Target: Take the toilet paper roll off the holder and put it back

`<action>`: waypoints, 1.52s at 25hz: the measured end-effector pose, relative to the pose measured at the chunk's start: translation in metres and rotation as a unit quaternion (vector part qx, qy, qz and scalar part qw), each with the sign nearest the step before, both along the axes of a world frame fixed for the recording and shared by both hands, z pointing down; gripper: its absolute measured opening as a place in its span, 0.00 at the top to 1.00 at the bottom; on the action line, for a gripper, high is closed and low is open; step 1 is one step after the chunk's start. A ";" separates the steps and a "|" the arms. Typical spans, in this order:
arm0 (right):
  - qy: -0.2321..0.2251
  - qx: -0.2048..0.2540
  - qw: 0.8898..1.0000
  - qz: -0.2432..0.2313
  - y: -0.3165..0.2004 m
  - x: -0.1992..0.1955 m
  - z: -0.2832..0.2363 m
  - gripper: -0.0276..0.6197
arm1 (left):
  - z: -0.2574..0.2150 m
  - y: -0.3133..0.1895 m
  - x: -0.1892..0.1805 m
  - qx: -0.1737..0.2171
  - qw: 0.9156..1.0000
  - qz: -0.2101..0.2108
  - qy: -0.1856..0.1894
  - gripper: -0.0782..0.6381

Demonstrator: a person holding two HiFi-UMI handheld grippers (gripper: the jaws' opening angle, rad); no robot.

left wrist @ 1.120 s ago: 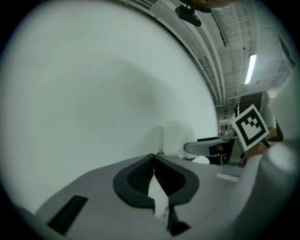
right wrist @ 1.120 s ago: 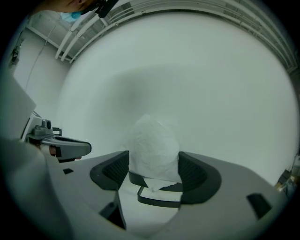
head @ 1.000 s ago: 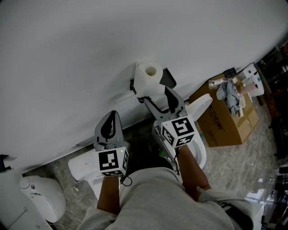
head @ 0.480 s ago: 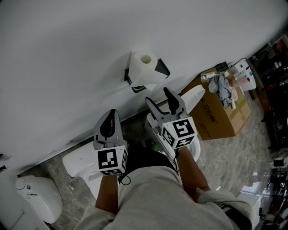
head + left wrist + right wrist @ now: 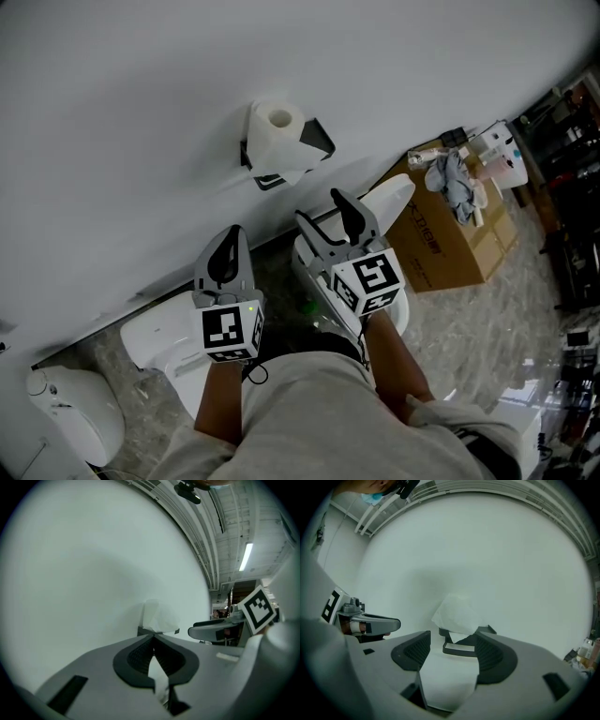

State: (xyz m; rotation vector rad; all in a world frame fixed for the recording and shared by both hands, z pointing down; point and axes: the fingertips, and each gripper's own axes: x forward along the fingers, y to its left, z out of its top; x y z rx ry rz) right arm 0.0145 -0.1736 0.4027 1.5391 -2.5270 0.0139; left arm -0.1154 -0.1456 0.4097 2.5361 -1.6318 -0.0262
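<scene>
Jaws together on left gripper (image 5: 153, 637), spread and empty on right gripper (image 5: 452, 651), toilet paper roll (image 5: 275, 134) hiding most of holder (image 5: 316, 139).

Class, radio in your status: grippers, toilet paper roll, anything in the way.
Left gripper shut, empty. Right gripper open, empty, facing the toilet paper roll. Roll on its holder. Nothing between.

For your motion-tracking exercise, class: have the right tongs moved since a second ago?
Yes. The right tongs have drawn back from the toilet paper roll, leaving a wider gap below it.
</scene>
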 end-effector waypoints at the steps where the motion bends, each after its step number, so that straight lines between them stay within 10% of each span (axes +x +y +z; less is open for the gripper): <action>1: 0.000 0.002 1.000 -0.002 0.002 0.004 -0.002 0.52 | -0.002 0.001 0.005 0.001 1.000 0.000 -0.002 0.88; 11: -0.008 0.024 0.999 -0.032 0.023 0.043 -0.014 0.92 | -0.014 0.012 0.060 0.009 1.000 -0.006 -0.015 0.88; 38: -0.043 0.080 0.990 -0.108 0.103 0.102 -0.046 0.95 | -0.029 0.096 0.127 0.018 0.995 -0.078 -0.051 0.88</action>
